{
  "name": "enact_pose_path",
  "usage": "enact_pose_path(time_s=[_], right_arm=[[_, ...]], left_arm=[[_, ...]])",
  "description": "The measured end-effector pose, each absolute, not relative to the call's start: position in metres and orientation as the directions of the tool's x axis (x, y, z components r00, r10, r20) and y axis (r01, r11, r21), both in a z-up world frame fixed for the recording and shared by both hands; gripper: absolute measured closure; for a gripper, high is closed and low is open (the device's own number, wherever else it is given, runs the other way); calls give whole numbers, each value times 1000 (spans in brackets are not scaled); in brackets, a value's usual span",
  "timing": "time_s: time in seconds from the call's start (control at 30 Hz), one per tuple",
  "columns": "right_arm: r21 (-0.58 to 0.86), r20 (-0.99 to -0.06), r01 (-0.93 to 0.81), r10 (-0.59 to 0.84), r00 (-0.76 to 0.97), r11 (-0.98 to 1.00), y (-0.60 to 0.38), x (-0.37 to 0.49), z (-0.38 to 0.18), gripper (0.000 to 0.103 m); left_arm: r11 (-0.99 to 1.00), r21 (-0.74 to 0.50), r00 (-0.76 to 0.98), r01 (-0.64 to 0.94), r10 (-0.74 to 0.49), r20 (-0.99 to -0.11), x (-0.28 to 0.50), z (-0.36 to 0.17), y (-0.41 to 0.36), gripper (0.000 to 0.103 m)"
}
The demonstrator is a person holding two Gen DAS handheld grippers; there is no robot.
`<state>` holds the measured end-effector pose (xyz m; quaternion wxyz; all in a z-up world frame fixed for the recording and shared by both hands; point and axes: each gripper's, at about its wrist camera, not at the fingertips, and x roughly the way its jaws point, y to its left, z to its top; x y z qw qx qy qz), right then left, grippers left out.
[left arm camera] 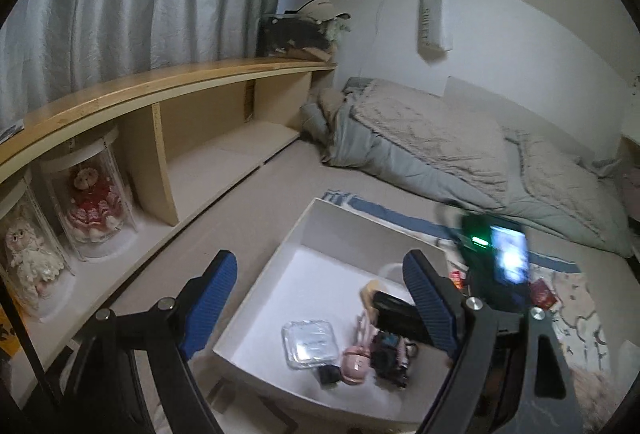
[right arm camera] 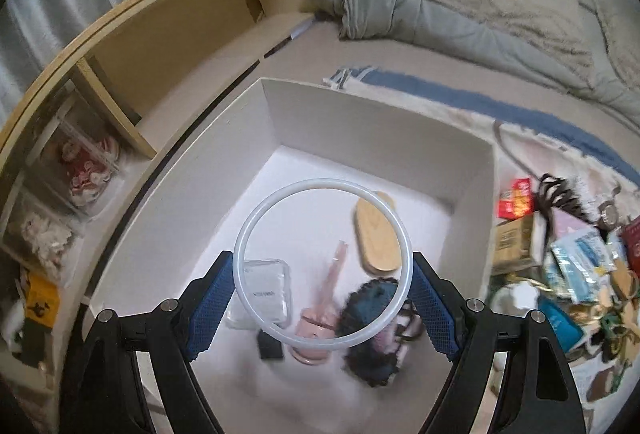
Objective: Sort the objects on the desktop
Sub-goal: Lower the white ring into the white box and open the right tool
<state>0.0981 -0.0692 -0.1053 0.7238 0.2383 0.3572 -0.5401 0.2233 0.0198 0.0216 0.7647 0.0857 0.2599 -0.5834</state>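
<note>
My right gripper [right arm camera: 322,262] is shut on a wide white translucent ring [right arm camera: 324,184], its blue pads touching the ring's left and right sides. The ring hangs above a white open box [right arm camera: 360,122]. Inside the box lie a clear plastic case [right arm camera: 264,290], a pink handheld fan [right arm camera: 316,330], an oval wooden piece [right arm camera: 378,238] and a dark blue pouch [right arm camera: 372,314]. My left gripper [left arm camera: 320,262] is open and holds nothing, raised over the near side of the same box [left arm camera: 360,230]. The other gripper's body [left arm camera: 492,262] shows at the right of the left wrist view.
Several loose items [right arm camera: 572,266] lie scattered on a patterned mat right of the box. A wooden shelf unit [left arm camera: 160,90] runs along the left, with two dolls in clear cases [left arm camera: 94,202]. A rumpled grey duvet [left arm camera: 440,146] covers the bed behind.
</note>
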Motion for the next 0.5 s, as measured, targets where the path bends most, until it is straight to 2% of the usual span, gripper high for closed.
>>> enact_pose_path(time_s=[0.27,0.5], right_arm=[[-44,-847,959,-519,114,281,-96,112,-132,19],[-97,-883,953,-466,50,285,-106,117,-155,19]], left_arm=[[270,-85,199,959,-856,-477,208,24,23,18],[255,-154,145,955,-849,-508,219,19,17,18]])
